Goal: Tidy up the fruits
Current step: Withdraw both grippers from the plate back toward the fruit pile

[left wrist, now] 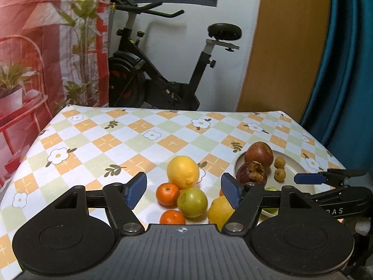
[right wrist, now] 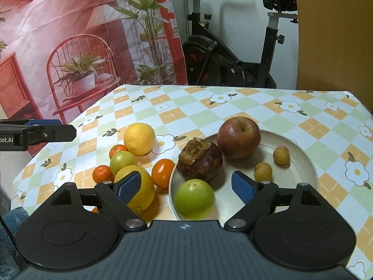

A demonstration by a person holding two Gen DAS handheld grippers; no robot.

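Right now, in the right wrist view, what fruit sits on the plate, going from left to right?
Green apple → mangosteen → red apple → nearer longan → farther longan, all on the white plate.

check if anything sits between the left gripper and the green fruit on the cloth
Nothing visible does. The left gripper is open and empty, and the green fruit lies right ahead in the gap. Two small oranges and a yellow citrus crowd against it, so a grasp may nudge them.
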